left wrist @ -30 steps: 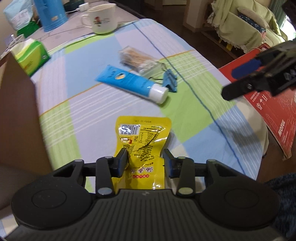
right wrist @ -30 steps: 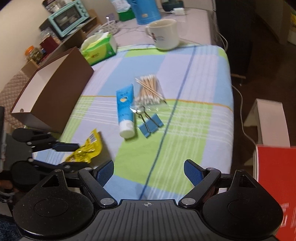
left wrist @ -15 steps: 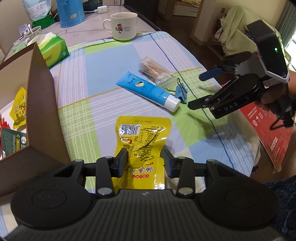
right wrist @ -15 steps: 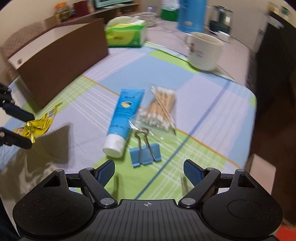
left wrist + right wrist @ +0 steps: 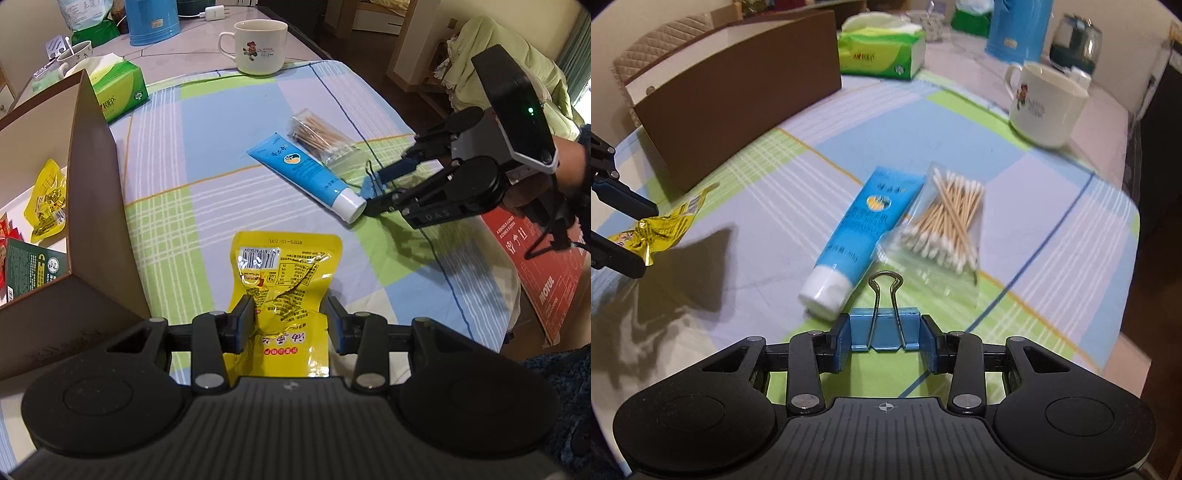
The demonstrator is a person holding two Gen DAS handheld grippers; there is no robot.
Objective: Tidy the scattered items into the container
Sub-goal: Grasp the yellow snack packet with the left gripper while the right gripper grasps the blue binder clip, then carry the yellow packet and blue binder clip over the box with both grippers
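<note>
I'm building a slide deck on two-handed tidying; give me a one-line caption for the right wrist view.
Right tool closes around a blue binder clip beside the blue tube and cotton swabs.

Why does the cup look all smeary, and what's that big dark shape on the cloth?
Right wrist view: the cup and the cloth's far edges smear with motion blur, while the binder clip in the jaws stays sharp; the dark shape is the shadow under the yellow packet. Left wrist view: everything is sharp, and straight table edges bend from the fisheye lens.
</note>
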